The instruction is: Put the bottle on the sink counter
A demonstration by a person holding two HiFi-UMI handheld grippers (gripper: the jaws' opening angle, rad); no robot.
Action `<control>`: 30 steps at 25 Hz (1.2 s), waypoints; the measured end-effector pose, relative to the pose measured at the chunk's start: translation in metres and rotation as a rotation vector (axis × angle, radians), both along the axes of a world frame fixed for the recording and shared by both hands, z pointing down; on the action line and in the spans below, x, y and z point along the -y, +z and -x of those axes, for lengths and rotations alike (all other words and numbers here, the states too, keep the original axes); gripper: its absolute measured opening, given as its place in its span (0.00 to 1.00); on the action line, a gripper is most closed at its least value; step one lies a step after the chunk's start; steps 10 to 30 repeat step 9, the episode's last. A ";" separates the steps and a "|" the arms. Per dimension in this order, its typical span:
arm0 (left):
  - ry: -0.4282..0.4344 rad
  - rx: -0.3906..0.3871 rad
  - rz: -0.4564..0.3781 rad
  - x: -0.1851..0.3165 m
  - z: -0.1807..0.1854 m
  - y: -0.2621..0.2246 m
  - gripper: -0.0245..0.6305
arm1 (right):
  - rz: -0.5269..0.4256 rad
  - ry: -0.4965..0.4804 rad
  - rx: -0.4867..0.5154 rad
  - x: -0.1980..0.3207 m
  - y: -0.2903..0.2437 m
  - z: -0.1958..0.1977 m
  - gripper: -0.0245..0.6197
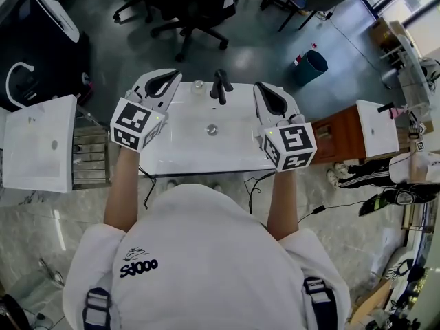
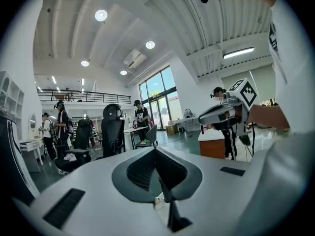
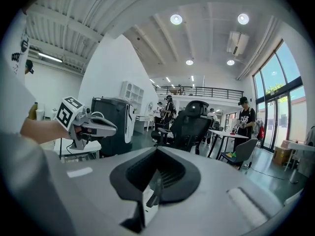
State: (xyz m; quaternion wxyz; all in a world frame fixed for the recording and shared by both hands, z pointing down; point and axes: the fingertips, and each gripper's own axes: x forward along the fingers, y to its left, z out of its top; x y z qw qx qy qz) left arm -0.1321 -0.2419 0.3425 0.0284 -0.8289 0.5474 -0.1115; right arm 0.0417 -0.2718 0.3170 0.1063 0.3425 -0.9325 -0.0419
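From above, a white sink [image 1: 185,153] with a black faucet [image 1: 220,86] lies in front of me. A small clear bottle [image 1: 198,85], seen from the top, stands on the sink's back ledge just left of the faucet. My left gripper [image 1: 172,76] hovers over the sink's left back corner, jaws shut and empty, a little left of the bottle. My right gripper [image 1: 265,88] hovers over the right back corner, also shut with nothing in it. Both gripper views look level across the room. In each, the jaws meet in a closed tip: left gripper [image 2: 155,149], right gripper [image 3: 157,149].
A second white sink [image 1: 41,143] and a wire rack [image 1: 89,158] stand at the left. At the right are a wooden cabinet [image 1: 344,133] and a white basin [image 1: 377,126]. Office chairs [image 1: 192,5] and a teal bin [image 1: 313,67] sit beyond the sink. People stand far off.
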 end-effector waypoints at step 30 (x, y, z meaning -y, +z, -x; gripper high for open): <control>0.011 0.025 0.002 -0.002 -0.010 0.008 0.05 | 0.011 -0.007 0.001 -0.001 0.008 0.002 0.05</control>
